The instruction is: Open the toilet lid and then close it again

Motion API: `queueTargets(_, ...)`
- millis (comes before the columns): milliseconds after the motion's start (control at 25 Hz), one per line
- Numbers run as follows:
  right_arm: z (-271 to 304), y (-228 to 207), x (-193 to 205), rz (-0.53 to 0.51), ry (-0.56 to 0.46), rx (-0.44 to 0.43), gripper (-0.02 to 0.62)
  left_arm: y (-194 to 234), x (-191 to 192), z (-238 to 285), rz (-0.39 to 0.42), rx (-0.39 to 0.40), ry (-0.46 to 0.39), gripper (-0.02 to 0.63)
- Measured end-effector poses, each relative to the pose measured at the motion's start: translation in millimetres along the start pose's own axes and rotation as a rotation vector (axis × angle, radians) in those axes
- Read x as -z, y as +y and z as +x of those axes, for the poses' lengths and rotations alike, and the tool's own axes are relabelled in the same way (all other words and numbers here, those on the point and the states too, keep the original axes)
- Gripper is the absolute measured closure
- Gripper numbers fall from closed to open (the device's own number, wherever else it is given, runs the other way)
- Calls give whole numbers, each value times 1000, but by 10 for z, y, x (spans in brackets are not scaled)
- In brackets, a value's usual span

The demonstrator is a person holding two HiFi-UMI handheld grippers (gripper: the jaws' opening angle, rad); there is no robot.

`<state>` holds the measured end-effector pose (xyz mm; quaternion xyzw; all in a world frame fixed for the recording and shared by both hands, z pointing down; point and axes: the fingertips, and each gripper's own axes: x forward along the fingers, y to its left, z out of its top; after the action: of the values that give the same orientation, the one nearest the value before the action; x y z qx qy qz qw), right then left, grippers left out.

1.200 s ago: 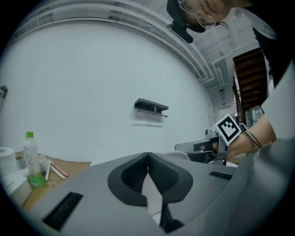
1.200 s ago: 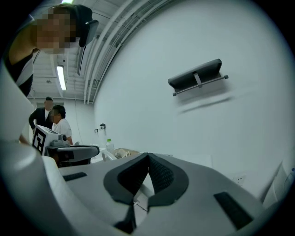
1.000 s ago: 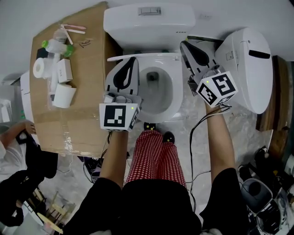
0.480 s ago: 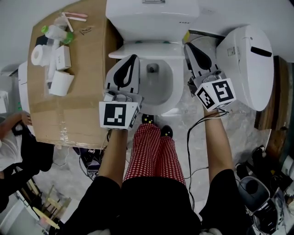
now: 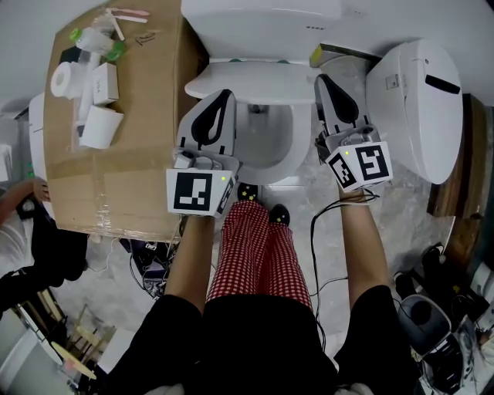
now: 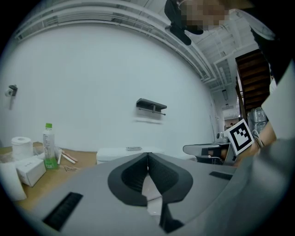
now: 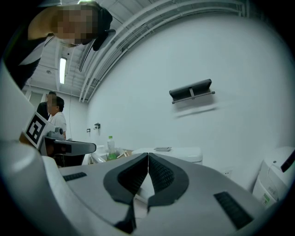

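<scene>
The white toilet (image 5: 266, 166) stands ahead of me, its tank (image 5: 262, 15) at the top of the head view. Its lid (image 5: 255, 81) leans forward over the rear of the bowl; the front of the bowl shows open. My left gripper (image 5: 224, 94) hovers over the bowl's left rim, jaws shut and empty. My right gripper (image 5: 320, 77) hangs beside the bowl's right rim, also shut with nothing in it. In the left gripper view the closed jaw tips (image 6: 148, 154) point at the tank (image 6: 124, 151). In the right gripper view the closed jaw tips (image 7: 148, 156) point at the tank (image 7: 179, 154).
A cardboard-topped table (image 5: 139, 154) on the left carries a toilet roll (image 5: 65, 79), a green-capped bottle (image 5: 96, 42) and small white boxes (image 5: 100, 127). A white rounded bin (image 5: 421, 100) stands at the right. Cables (image 5: 316, 231) trail on the floor. Another person (image 5: 15, 224) is at the left edge.
Both grippers have drawn back a little toward me, still shut. The lid now hangs over more of the bowl's rear than a second ago.
</scene>
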<state>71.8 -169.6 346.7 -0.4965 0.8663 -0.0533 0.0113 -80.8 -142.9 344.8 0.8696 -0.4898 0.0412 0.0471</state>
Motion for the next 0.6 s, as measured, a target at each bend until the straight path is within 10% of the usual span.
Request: queueTargets(600,-382,185,301,50,-23,32,575,-172,329,-241,-19,-19,31,598)
